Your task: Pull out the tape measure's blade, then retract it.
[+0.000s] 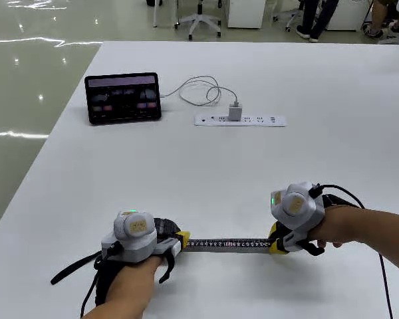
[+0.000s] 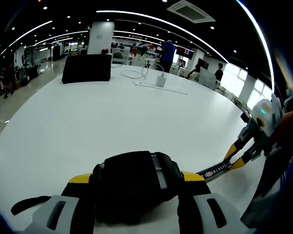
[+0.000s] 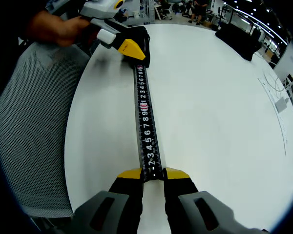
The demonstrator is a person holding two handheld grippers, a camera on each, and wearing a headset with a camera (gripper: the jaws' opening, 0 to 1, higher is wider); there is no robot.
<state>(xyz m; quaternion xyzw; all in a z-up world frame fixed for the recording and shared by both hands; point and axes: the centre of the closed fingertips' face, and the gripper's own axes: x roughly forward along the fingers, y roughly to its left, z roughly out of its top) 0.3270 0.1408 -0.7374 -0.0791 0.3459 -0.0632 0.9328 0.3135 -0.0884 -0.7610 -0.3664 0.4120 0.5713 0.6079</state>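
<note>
Clamping the case (image 2: 132, 187) between its jaws, the left gripper (image 1: 176, 242) rests on the table (image 1: 253, 166); right of the case, the right gripper (image 3: 153, 173) has its jaws pinched on the end of the extended blade (image 3: 144, 107).

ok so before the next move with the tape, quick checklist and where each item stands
1. Case held: left gripper is clamped around the tape measure case. Ok.
2. Blade end held: right gripper pinches the blade near its tip. Ok.
3. Blade condition: it runs straight between the two grippers with no visible kink or twist. Ok.
4. Blade support: it lies low along the table; whether it touches the surface, cannot tell.
5. Clutter: the tablet and power strip sit far back from the blade. Ok.
6. Blade lock position: cannot tell.
</note>
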